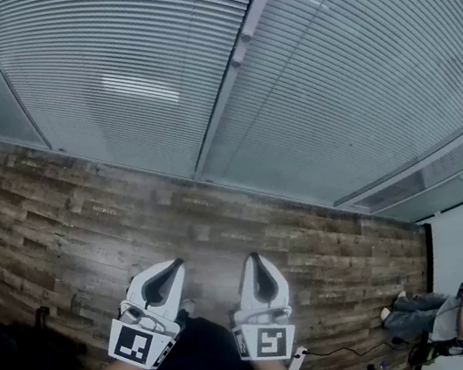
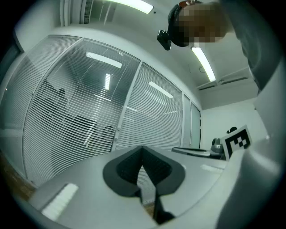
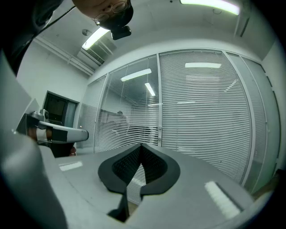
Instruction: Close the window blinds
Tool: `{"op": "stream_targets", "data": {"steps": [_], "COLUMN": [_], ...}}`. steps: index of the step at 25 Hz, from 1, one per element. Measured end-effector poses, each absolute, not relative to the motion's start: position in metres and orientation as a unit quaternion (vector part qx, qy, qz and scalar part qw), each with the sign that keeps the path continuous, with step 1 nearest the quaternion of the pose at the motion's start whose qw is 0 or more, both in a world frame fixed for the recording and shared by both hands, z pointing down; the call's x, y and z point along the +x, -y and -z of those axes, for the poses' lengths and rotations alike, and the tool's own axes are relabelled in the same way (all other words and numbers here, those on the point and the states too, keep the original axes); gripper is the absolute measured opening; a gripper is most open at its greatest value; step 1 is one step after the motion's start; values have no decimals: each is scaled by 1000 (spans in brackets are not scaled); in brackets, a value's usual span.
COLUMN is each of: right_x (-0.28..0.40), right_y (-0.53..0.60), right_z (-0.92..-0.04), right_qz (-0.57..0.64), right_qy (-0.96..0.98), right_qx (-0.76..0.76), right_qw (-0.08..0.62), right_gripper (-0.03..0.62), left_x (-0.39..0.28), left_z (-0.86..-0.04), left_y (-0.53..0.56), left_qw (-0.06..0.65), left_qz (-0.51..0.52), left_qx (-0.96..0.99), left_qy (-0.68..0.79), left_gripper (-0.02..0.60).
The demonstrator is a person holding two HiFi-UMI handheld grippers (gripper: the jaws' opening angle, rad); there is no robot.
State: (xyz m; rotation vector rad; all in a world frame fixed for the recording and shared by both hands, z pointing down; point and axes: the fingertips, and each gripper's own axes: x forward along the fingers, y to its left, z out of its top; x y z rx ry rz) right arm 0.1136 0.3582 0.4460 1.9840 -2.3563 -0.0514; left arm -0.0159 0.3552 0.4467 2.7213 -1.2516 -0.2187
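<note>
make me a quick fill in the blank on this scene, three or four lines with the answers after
1. The left gripper and the right gripper both have their jaws ____, holding nothing.
2. The window blinds are the ____ kind, not vertical.
3. The floor below them is ____ planking.
4. A person sits on that floor at the head view's lower ____ side.

Missing words: shut; horizontal; wood; right

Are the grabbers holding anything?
Nothing is held. The left gripper and the right gripper are both shut and empty, short of the blinds.
</note>
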Motion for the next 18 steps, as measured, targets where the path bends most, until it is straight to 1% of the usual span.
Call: {"op": "stream_targets", "data": {"steps": [5,10,18], "right_x": [116,118,110], "right_y": [-363,-356,-333], "right_z": [-448,-466,-474], "right_qz": [4,-30,-39], "right_qy": [774,778,779], "right_qx": [634,627,626], "right_qw": [15,15,19], "right_gripper": [0,2,2], "left_x": [-16,-16,-17], "left_z": [-450,-461,-468], "left_y": [-361,-363,-335], "left_qw": [77,87,99], "left_qz": [75,56,53], "left_qx": [898,898,902], "left_qy": [426,427,416], "left_gripper": [0,0,0]}}
